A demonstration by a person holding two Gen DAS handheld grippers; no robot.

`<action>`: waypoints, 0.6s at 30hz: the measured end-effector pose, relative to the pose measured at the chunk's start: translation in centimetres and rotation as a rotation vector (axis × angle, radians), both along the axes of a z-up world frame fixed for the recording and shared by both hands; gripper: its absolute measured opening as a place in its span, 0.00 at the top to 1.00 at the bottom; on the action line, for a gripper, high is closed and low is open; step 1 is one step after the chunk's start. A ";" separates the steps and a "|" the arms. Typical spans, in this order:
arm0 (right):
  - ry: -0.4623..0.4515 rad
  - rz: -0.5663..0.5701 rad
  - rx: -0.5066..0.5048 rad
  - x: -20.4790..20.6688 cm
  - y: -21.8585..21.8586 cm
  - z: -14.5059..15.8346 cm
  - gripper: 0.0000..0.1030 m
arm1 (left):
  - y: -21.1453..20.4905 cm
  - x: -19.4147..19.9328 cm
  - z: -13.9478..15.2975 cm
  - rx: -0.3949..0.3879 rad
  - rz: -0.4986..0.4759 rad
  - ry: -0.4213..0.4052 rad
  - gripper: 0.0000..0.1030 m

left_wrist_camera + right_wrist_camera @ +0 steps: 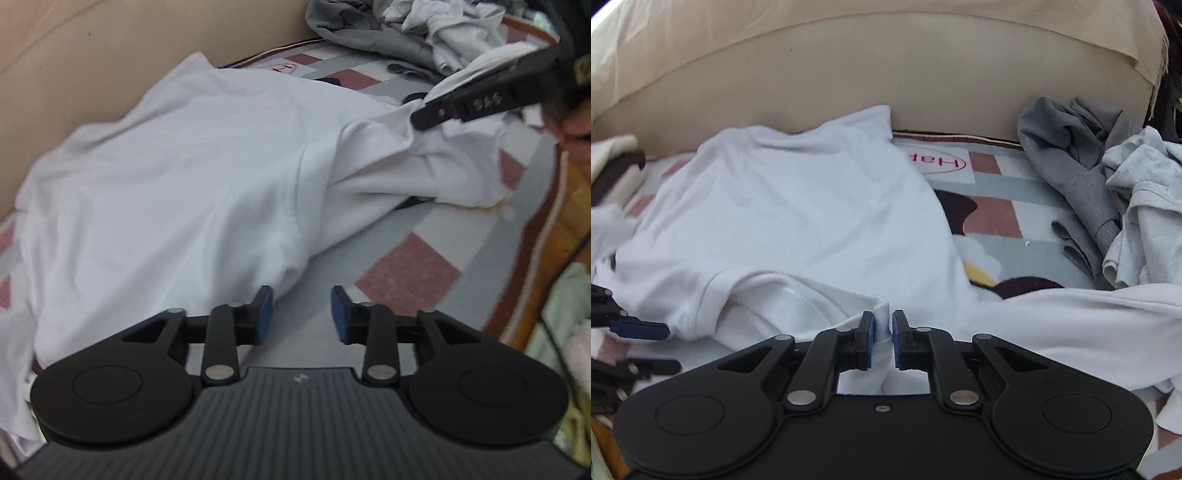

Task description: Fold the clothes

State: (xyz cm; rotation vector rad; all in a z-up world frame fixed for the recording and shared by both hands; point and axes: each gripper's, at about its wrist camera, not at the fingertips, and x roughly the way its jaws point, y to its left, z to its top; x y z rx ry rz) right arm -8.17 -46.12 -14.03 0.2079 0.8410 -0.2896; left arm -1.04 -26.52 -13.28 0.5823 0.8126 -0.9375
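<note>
1. A white T-shirt point(798, 218) is lying spread across a patterned blanket point(997, 218) of grey, white and dusty-pink blocks, its far edge touching a beige padded backrest point(886, 85).
2. The right tool point(883, 334) is pinching a bunched fold of the white T-shirt between its blue pads point(871, 332); the jaws are standing narrow, with cloth filling the gap and hanging down behind them.
3. In the left wrist view, that same right tool point(419, 122) is reaching in from the upper right, its black finger tip lying against a raised, gathered part of the shirt point(207, 177).
4. The left tool point(302, 314) is hovering just beside the near hem of the shirt with its jaws partly apart; nothing is sitting between the blue pads point(264, 314), only blanket point(406, 269) showing through the gap.
5. A red oval mark point(938, 162) is printed on the blanket just beside the shirt's far right corner; its letters are appearing upside down and reading roughly "Hap", the rest being covered by the shirt.
6. The black finger of the right tool is carrying small embossed characters point(487, 101), too blurred to read with confidence.
7. A heap of crumpled clothes point(1108, 206), dark grey and pale grey, is resting at the right on the blanket, well apart from the spread shirt.
8. Folded cream and dark brown fabric point(617, 166) is sitting at the far left edge.
</note>
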 end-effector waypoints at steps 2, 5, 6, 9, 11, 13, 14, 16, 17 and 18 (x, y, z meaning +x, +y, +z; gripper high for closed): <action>-0.008 -0.029 0.045 0.0 -0.5 -0.2 0.72 | -0.4 0.4 0.0 -0.008 0.017 -0.021 0.56; -0.004 -0.090 0.167 -0.4 -1.8 -1.1 0.61 | -1.1 1.3 -0.4 -0.021 0.038 -0.027 0.53; -0.005 -0.109 0.213 -0.5 -2.2 -1.5 0.59 | -1.3 1.6 -0.6 -0.017 0.040 -0.030 0.53; -0.038 -0.138 0.326 -0.7 -2.8 -2.5 0.59 | -1.8 2.3 -1.5 0.002 0.052 -0.041 0.53; -0.054 -0.103 0.322 -0.5 -2.3 -2.6 0.59 | -1.9 2.4 -1.6 -0.001 0.048 -0.043 0.53; -0.042 -0.061 0.276 -0.2 -1.5 -2.7 0.59 | -1.8 2.3 -1.6 0.014 0.046 -0.076 0.63; -0.036 -0.045 0.254 -0.1 -1.1 -2.6 0.59 | -1.8 2.2 -1.6 0.032 0.046 -0.110 0.87; -0.026 -0.015 0.216 0.2 -0.3 -2.5 0.60 | -1.9 1.6 -1.6 0.074 0.016 -0.201 0.90; -0.022 -0.001 0.202 0.3 0.0 -2.4 0.60 | -1.6 1.4 -1.2 0.060 0.014 -0.207 0.91; -0.026 0.010 0.194 0.3 0.1 -2.2 0.61 | -1.4 1.3 -0.8 0.046 0.013 -0.213 0.92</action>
